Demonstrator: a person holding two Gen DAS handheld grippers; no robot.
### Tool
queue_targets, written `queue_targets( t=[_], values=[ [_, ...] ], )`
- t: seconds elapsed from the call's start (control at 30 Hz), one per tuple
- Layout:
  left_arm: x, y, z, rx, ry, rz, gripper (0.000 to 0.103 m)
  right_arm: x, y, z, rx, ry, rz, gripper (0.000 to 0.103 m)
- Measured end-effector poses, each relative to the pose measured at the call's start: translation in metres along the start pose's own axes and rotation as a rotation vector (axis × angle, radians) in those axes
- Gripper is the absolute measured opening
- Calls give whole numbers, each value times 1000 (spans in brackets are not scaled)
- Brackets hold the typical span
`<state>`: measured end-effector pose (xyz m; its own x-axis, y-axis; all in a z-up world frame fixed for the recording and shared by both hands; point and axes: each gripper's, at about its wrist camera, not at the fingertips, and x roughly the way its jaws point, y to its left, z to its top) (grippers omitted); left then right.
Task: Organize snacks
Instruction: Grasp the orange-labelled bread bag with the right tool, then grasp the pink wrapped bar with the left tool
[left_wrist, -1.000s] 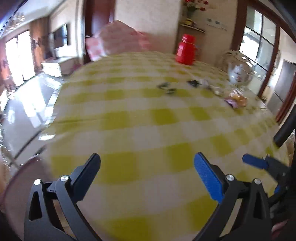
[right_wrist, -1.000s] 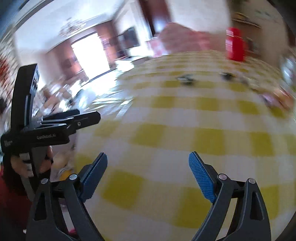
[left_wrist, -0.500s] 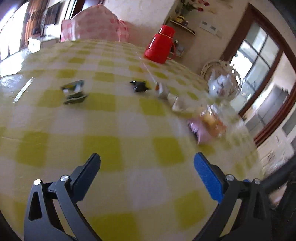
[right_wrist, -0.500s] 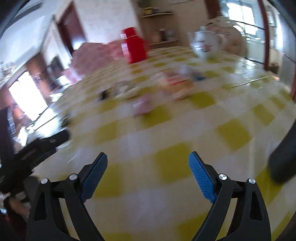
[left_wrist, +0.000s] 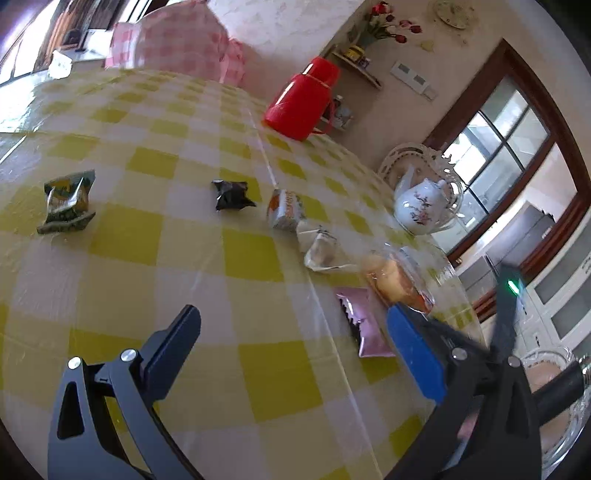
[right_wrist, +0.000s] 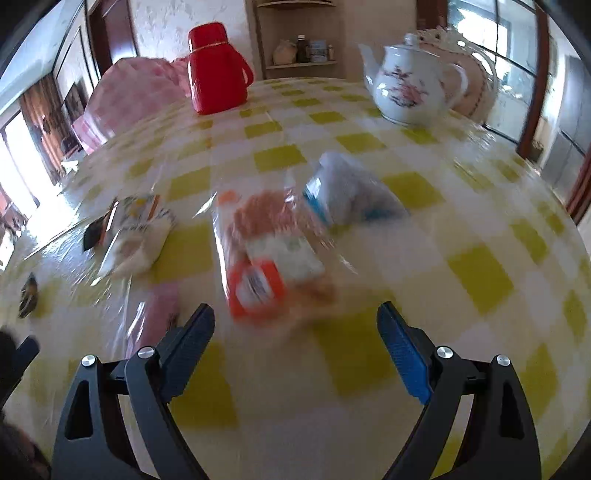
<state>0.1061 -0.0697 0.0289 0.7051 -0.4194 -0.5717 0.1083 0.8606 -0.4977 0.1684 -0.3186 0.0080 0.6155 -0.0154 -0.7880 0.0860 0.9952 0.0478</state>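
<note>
Both 2 wrist cameras look down along their fingers over the checked table (left_wrist: 255, 254), sharing the red flask (left_wrist: 301, 101) (right_wrist: 216, 70) and teapot (left_wrist: 421, 208) (right_wrist: 410, 92).

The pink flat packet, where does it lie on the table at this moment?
In the left wrist view the pink flat packet lies on the checked tablecloth at lower right, beside the clear bread bag and just ahead of the left tongs' blue finger.

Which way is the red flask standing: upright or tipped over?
Upright. The red flask stands on its base on the checked tablecloth, lid on top.
</note>
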Motion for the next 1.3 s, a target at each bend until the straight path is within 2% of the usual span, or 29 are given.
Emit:
queue_targets(
  t=[0.2,0.33,0.4,0.47,0.5,0.57,0.63,0.73,0.8,0.93,1.03,1.17,1.3],
  values=[
    [-1,-8,-1,50,0,-8,101,30,6,20,-75,54,19,87],
    [0,-10,-5,63,8,-3,101,19,6,21,-99,-16,-26,87],
    [-2,-7,-5,46,6,-8,101,2,13,20,-187,-59,-74,87],
    [-1,-4,-4,27,10,-4,101,-18,18,19,-237,-101,-80,87],
    [0,-3,-4,20,14,-2,101,-28,18,21,-230,-136,-57,87],
    [2,-1,-3,7,21,-3,101,-46,16,30,-176,-233,61,87],
    [3,-1,-3,13,26,-9,101,-43,18,42,-170,-260,65,87],
    [0,-3,-3,43,14,0,101,-18,23,63,-173,-184,82,87],
    [-2,-1,-1,47,-2,6,101,6,26,72,-181,-104,77,87],
    [0,5,2,16,13,-2,101,37,33,63,-199,60,97,87],
    [0,6,2,7,22,-2,101,26,39,44,-236,58,86,87],
    [-4,3,1,29,5,6,101,2,42,16,-261,83,138,87],
    [-6,1,0,46,0,14,101,-20,33,-7,-203,71,198,88]
  ],
)
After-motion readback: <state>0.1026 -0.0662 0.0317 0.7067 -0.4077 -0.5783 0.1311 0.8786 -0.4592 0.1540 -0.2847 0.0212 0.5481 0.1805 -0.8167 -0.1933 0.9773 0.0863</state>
